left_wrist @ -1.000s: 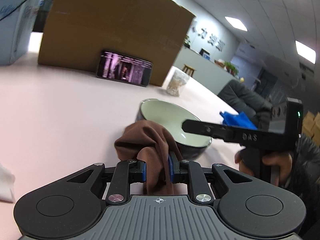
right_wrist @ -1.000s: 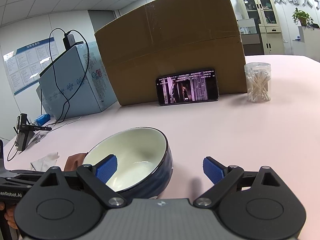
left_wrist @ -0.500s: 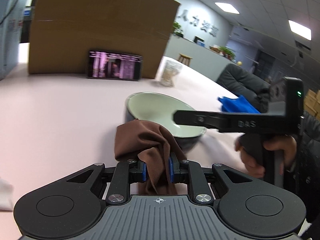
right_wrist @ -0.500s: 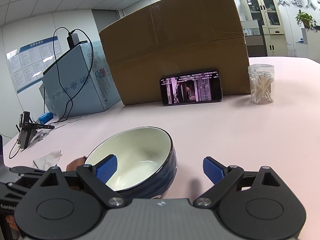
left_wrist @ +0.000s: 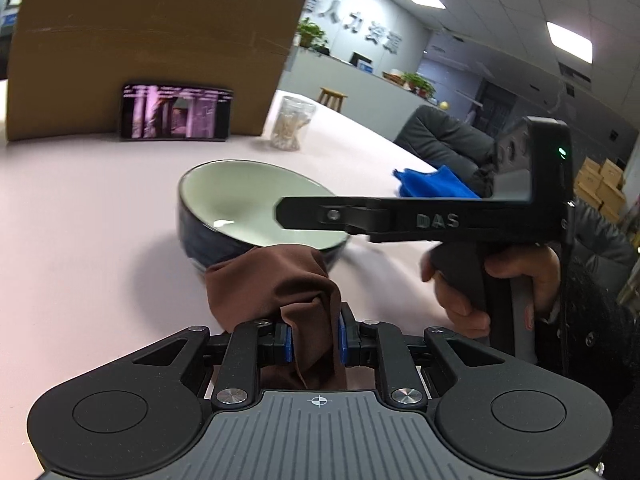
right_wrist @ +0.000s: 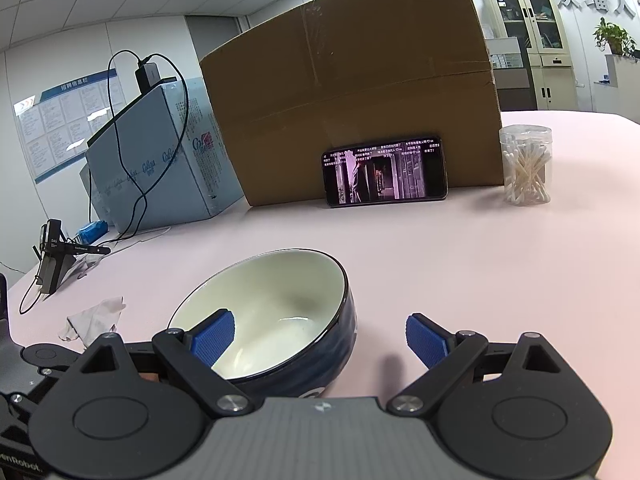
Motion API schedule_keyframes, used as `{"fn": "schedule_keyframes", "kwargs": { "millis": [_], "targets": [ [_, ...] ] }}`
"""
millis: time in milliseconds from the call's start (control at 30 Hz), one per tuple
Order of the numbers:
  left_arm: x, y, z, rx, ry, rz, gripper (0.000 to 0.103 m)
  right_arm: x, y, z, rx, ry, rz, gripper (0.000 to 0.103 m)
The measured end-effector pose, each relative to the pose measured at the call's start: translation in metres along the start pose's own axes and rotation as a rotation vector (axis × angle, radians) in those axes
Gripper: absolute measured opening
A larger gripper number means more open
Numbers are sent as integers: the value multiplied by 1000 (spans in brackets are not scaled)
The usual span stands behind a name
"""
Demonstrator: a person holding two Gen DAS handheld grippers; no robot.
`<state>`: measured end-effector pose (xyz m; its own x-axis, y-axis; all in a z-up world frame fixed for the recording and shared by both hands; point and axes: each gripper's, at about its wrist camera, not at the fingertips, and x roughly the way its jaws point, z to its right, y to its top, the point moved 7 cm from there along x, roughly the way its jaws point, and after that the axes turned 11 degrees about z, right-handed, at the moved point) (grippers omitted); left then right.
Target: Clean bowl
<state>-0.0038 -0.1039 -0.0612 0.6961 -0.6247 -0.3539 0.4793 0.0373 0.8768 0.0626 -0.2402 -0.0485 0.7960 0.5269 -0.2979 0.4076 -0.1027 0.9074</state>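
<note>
- Left hand-held gripper (left_wrist: 314, 339): blue pads pinched tight on a brown cloth (left_wrist: 280, 284); cloth bunches up ahead of the fingers, right at the near rim of the bowl (left_wrist: 256, 204).
- Right hand-held gripper (right_wrist: 320, 334): spread wide, gripping nothing. Left pad (right_wrist: 212, 336) sits inside the bowl (right_wrist: 280, 312), right pad outside it, so the bowl wall is between the fingers; contact not clear.
- Bowl: dark blue outside, pale inside, tilted, on the pink desk (right_wrist: 480, 264).
- Behind it: phone (right_wrist: 385, 171) with lit screen leaning on a cardboard box (right_wrist: 356, 88); jar of cotton swabs (right_wrist: 526, 166) right of the phone.
- Left view only: person's hand (left_wrist: 500, 280) on the right gripper's handle, blue cloth (left_wrist: 434, 186) at the desk edge.
- Right view only: crumpled tissue (right_wrist: 96, 318), light blue box (right_wrist: 160, 156) with a cable over it.
</note>
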Motion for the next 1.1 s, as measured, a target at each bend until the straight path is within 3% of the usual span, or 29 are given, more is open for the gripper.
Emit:
{"fn": "schedule_keyframes", "kwargs": {
  "millis": [200, 567, 900, 1100],
  "targets": [
    [-10, 6, -21, -57, 72, 41, 18, 0, 0, -2, -4, 4, -2, 95],
    [9, 1, 9, -20, -38, -2, 18, 0, -1, -2, -5, 7, -5, 95],
    [1, 5, -9, -55, 31, 27, 18, 0, -1, -3, -8, 11, -5, 95],
    [11, 2, 3, -36, -11, 2, 18, -1, -1, -3, -10, 15, -7, 95]
  ]
}}
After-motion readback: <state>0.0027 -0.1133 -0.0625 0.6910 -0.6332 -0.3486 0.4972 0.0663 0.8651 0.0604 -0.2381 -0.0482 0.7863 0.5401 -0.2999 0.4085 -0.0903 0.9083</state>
